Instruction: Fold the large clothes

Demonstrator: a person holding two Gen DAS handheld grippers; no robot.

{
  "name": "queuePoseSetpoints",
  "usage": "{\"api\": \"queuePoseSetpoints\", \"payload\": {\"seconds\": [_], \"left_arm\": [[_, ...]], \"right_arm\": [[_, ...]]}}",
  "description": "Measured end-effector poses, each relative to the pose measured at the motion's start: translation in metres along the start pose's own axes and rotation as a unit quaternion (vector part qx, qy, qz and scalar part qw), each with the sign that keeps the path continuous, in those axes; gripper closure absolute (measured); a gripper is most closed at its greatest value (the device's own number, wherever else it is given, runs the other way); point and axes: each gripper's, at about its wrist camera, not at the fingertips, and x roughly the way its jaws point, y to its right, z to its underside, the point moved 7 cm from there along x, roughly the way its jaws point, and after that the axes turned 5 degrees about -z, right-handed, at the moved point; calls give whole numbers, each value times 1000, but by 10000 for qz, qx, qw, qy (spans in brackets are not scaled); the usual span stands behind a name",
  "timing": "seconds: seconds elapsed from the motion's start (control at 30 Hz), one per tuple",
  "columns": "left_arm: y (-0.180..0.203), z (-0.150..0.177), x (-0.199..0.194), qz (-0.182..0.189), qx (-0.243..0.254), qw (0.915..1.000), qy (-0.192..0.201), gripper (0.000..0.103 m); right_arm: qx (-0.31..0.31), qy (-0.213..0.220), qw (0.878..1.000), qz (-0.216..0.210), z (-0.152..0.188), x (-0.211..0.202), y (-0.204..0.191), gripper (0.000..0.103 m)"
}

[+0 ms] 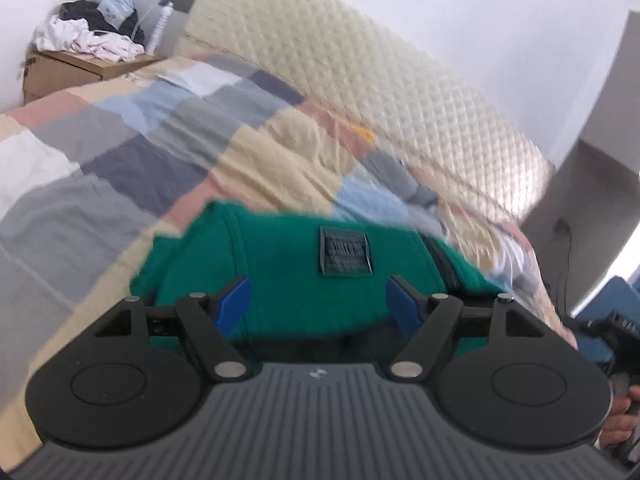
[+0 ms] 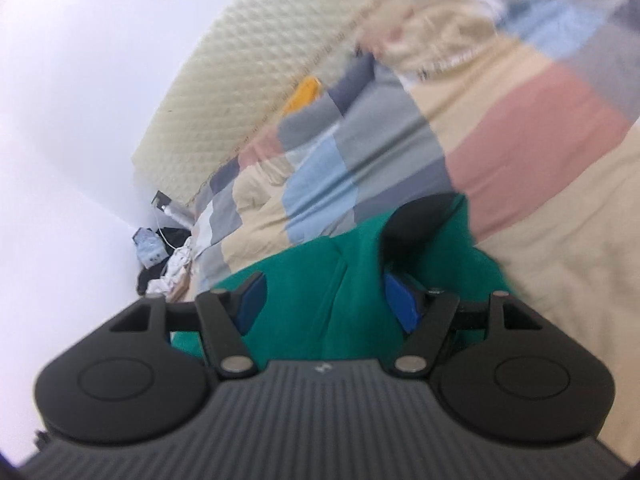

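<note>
Now, a green garment (image 1: 280, 264) lying in a folded bundle on a bed with a checked quilt (image 1: 120, 152) of grey, blue, pink and cream squares. On top of the green cloth, a small dark label (image 1: 346, 254). Along its right side, a dark zip edge.

Left gripper (image 1: 316, 300) low over the near side of the bundle, blue pads (image 1: 234, 304) wide apart. Green cloth in the gap, but no pinch: nothing held.

Right gripper (image 2: 326, 302) tilted over the same green cloth (image 2: 320, 280), blue pads (image 2: 402, 306) wide apart too, not pressing on anything. Just past the far pad, a rounded black shape, too blurred to name.

Behind the bed, a cream quilted headboard (image 1: 380, 80) against a white wall. Tucked at its foot, a small yellow thing (image 1: 362, 131). At the far corner, a cardboard box (image 1: 64, 70) with a heap of white and dark clothes (image 1: 88, 34) on top and a pale bottle (image 1: 160, 24) beside the heap.

At the right edge of the left view, part of a hand (image 1: 622, 416) on a dark handle.
</note>
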Motion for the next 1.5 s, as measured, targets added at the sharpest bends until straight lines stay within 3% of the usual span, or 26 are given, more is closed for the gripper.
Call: {"api": "queuePoseSetpoints", "payload": {"seconds": [0.17,0.37,0.53,0.7,0.93,1.07,1.3,1.5], "left_arm": [[17,44,-2,-17,269,9993,-240,25],[43,83,19,16,645,9960,-617,26],[45,100,53,-229,837,9932,-775,26],[36,103,87,-506,813,9926,-750,26],[25,57,111,-726,386,9964,-195,26],[23,22,125,-799,380,9958,237,26],[20,-17,164,-807,626,9929,603,26],[7,-47,199,-695,288,9955,576,26]], "right_arm": [[-700,-72,9973,189,37,-25,-12,34],[-1355,-404,9894,324,85,-7,-21,35],[-1719,-621,9818,513,111,21,-21,62],[-1951,-511,9759,833,111,47,-9,70],[-1979,-118,9750,1007,78,72,-6,72],[-2040,125,9738,992,39,92,-14,72],[-1935,571,9766,744,-11,134,-21,72],[-1975,266,9729,1171,-21,185,-1,73]]}}
